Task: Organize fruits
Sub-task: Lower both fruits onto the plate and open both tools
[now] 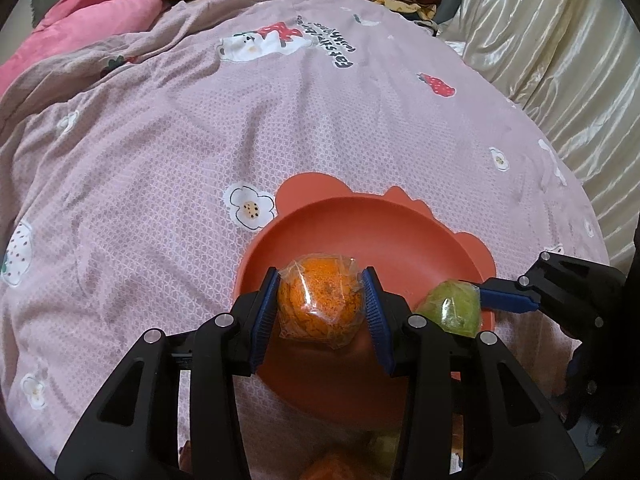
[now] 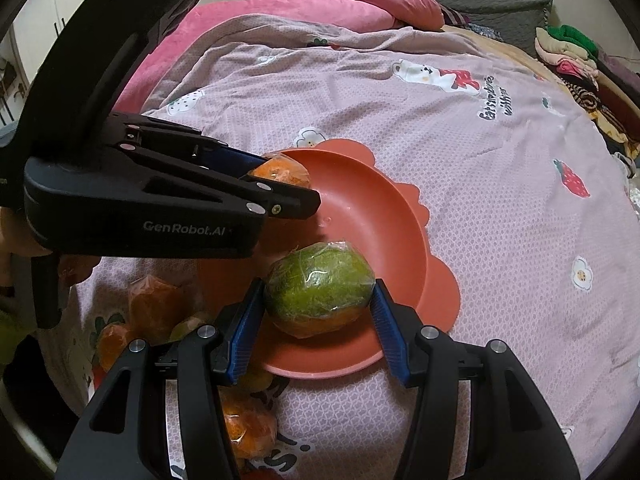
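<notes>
A red scallop-edged plate [image 1: 304, 194] [image 2: 360, 208] lies on the pink patterned bedsheet. Over its near side my left gripper [image 1: 321, 280] is shut on an orange fruit in clear wrap [image 1: 320, 304]; both blue pads press its sides. In the right wrist view this gripper [image 2: 286, 178] enters from the left with the orange fruit [image 2: 284, 170] at its tip. My right gripper [image 2: 319, 286] is shut on a green wrapped fruit [image 2: 320, 292] above the plate's near rim. The left wrist view shows that green fruit [image 1: 450, 312] at the plate's right edge, with one blue finger [image 1: 504, 298] against it.
Several more wrapped fruits [image 2: 154, 306] [image 2: 248, 428] lie on the sheet just in front of the plate. A pink quilt [image 2: 320, 4] is bunched at the bed's far side. Folded clothes [image 2: 568, 52] are piled at the far right, and a shiny cream curtain [image 1: 540, 60] hangs beside the bed.
</notes>
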A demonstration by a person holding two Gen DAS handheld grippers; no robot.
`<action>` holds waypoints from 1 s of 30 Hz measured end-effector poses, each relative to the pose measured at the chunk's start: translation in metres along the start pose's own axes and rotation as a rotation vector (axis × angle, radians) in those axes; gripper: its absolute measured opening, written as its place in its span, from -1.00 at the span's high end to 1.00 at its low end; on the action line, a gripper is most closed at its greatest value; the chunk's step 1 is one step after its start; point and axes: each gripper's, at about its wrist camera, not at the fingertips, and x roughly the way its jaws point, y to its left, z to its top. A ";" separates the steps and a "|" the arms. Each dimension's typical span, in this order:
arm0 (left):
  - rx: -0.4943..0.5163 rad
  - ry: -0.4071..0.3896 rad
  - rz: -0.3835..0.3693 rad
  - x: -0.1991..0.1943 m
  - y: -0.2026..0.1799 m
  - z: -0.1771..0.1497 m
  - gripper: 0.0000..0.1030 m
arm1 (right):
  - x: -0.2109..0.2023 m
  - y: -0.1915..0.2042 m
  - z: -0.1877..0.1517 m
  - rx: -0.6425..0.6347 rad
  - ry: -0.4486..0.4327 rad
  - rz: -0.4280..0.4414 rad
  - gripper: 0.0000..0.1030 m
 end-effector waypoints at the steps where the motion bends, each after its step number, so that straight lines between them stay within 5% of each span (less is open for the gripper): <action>1: 0.000 0.000 0.002 0.000 0.000 0.000 0.35 | 0.000 0.000 0.000 0.001 -0.001 -0.001 -0.03; 25: -0.003 -0.032 -0.004 -0.015 0.001 0.000 0.33 | -0.019 -0.005 -0.003 0.024 -0.049 -0.035 -0.26; 30: -0.005 -0.043 0.006 -0.020 0.003 -0.002 0.17 | -0.025 -0.008 -0.006 0.044 -0.064 -0.036 -0.32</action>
